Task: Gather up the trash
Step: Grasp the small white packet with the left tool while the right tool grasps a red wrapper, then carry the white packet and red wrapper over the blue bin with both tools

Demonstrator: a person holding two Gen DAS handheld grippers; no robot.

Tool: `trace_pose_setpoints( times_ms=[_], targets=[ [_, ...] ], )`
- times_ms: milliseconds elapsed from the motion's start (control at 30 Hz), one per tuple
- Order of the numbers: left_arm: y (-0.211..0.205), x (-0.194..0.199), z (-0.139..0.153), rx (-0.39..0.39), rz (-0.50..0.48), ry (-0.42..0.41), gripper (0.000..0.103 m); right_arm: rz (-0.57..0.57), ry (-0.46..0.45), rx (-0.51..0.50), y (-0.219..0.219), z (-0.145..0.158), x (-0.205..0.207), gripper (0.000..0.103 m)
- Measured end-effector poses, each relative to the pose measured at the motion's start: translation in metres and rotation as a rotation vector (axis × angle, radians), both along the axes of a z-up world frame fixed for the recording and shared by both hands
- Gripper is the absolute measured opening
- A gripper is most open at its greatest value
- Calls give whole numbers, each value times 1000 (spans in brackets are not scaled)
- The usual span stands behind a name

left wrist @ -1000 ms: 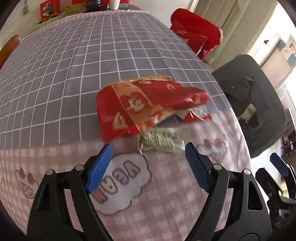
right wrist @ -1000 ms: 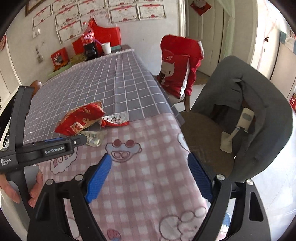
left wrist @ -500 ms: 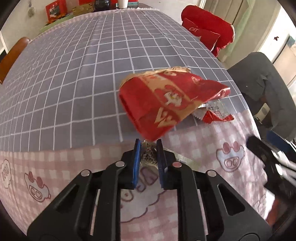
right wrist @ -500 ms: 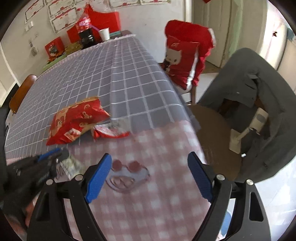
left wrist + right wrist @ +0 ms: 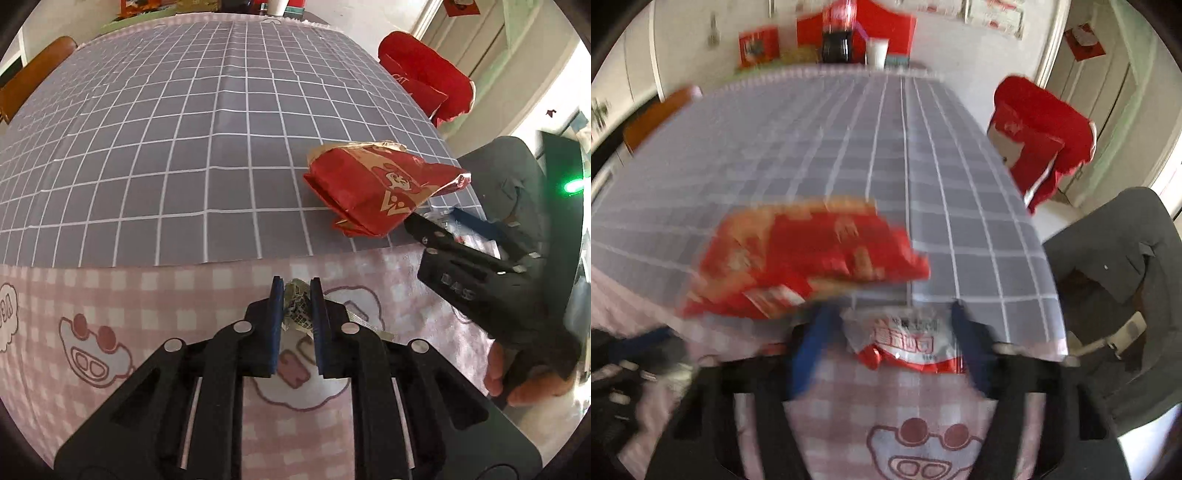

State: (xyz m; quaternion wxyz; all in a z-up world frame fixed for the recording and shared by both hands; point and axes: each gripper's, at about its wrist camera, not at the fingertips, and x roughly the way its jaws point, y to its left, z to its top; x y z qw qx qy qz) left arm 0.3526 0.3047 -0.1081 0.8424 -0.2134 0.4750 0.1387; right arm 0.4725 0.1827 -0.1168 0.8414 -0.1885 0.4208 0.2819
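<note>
Grips a small crumpled pale printed wrapper [image 5: 295, 314] in the left tool [image 5: 297, 295], blue pads drawn narrow and pressing it from both sides, above the pink checked cloth at the near end of the surface [image 5: 110, 206]. Brings the right tool [image 5: 894, 321] in low at the right edge of that surface, carried by a hand [image 5: 524, 384], with jaws that have just been closing around a flat white-and-red foil sachet [image 5: 908, 343]. Finds that sachet dead ahead and between the pads, lying where the pink cloth meets the grey gridded cloth, long axis set crosswise from one pad to the other. Cannot say through the motion blur whether both pads already press on it: looks touched on the right side, perhaps with a sliver of gap on the left. Leaves a large crumpled red snack bag [image 5: 380, 188] lying on the grey gridded cloth just beyond the sachet, near the right edge, long axis running roughly across the surface, one corner overhanging the spot where the right tool works. Places that bag ahead and to the right of the left tool, ahead and to the left of the right one, and nearer the right. Calls, most likely, for a finished squeeze on the sachet without catching the bag's overhanging corner.
</note>
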Motion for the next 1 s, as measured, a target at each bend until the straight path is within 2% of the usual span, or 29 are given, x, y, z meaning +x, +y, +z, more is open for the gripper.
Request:
trace_pose_setpoints(
  times_ms=[33, 233, 367, 467, 567, 800, 1000],
  targets=[
    [1, -5, 2, 10, 3, -2, 15, 7, 30, 28, -3, -1, 0, 28],
    [2, -23, 9, 37, -8, -19, 15, 24, 54, 63, -27, -3, -12, 25],
    [-13, -26, 14, 50, -37, -35, 15, -16, 113, 227, -62, 9, -23, 21],
    [-29, -26, 19, 47, -68, -57, 15, -36, 125, 339, -93, 19, -37, 16],
    [-50, -24, 26, 56, -105, -85, 15, -55, 129, 433, -124, 28, -51, 15],
    [-100, -25, 42, 45, -212, -139, 15, -96, 44, 618, -199, 63, -92, 15],
    [-161, -31, 50, 27, -342, -175, 15, -209, -99, 654, -273, 76, -135, 15]
  ],
)
